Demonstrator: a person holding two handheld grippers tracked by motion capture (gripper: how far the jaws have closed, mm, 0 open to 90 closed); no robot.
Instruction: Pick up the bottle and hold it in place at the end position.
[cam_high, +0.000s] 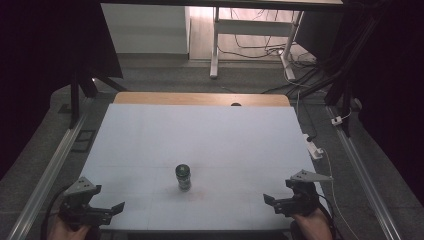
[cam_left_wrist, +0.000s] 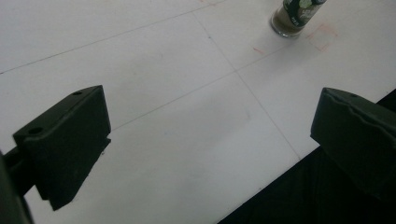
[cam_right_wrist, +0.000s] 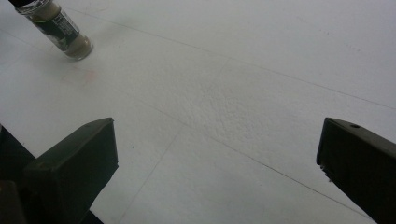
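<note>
White table (cam_high: 150, 140), faint pencil lines and reddish marks. Glass spice jar (cam_high: 183, 176) upright near the front middle, long axis vertical, dark cap on top, brownish powder inside; dark label with pale print, too blurred to read. Left gripper (cam_high: 107, 212) and right gripper (cam_high: 277, 202) at the front corners, well apart from the jar, jaws of both spread wide, holding nothing.
</note>
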